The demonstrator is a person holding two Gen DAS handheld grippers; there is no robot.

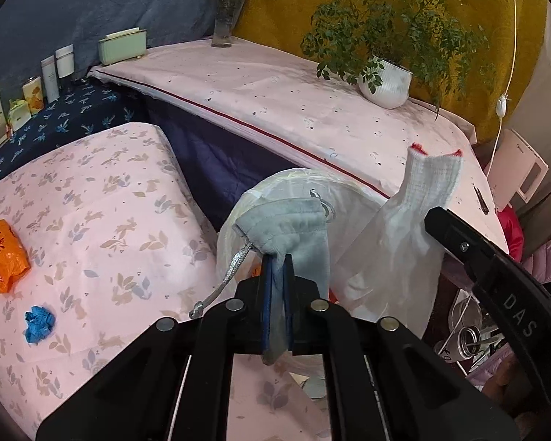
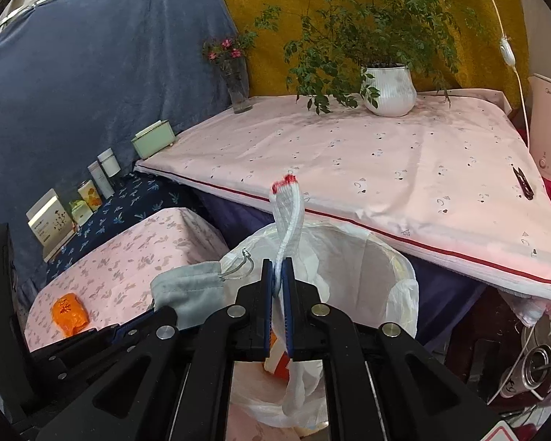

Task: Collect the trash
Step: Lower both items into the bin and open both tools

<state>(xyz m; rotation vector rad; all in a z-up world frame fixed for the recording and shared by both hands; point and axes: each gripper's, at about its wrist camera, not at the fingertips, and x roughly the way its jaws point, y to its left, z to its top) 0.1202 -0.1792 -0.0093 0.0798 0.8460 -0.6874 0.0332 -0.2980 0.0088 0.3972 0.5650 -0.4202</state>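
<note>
The left claw [image 1: 277, 257] pinches the grey drawstring pouch [image 1: 286, 228] and the right claw [image 2: 278, 275] the bin bag's [image 2: 349, 253] white drawstring [image 2: 288, 217]; with so thin a grip, the pouch may fall outside the bag mouth

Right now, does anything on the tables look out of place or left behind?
Yes: a crumpled orange wrapper and a balled-up blue glove lie loose on the rabbit-print cloth, outside the lined bin. Small black snips sit near the far table's edge.

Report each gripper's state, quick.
Left gripper: shut on the grey drawstring pouch.
Right gripper: shut on the white knit glove.
</note>
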